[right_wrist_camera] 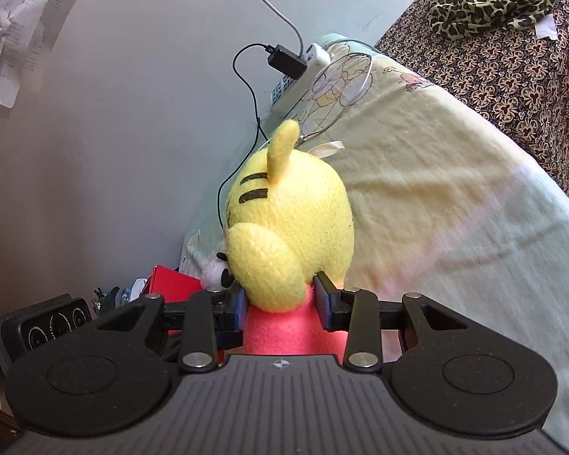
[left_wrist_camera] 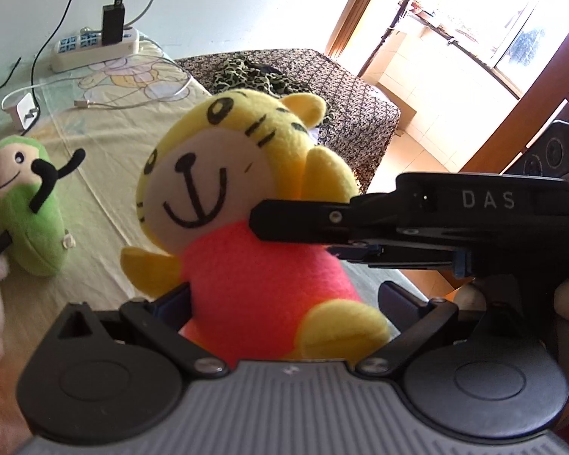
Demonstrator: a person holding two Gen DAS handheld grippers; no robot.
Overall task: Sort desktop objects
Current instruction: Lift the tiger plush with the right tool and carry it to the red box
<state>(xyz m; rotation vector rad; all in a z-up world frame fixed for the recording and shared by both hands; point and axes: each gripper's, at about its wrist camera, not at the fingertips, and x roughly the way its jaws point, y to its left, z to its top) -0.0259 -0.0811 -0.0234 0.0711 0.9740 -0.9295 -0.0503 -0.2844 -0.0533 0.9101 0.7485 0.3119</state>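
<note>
Green plush [left_wrist_camera: 26, 204]: lies on the pale sheet [left_wrist_camera: 95, 174] at the far left of the left wrist view, well apart from the tiger; its lower left end is cut off by the frame edge.
Power strip [left_wrist_camera: 95, 47]: sits far back on the sheet near the wall with a black adapter plugged in.
Tiger plush [left_wrist_camera: 246, 227]: held up off the sheet in front of both cameras; long axis roughly upright with the head tilted left, face toward the left wrist camera; its feet are hidden behind the gripper body.
Left gripper [left_wrist_camera: 284, 303]: jaws stand wide either side of the pink belly; the left finger's contact is hidden by the plush, so whether it grips cannot be told.
Right gripper [right_wrist_camera: 282, 305]: comes in level from the right in the left wrist view; clenched on the pink torso just under the head.
Tiger from behind: the right wrist view shows only the back of its yellow head and one ear; its face is hidden.
</note>
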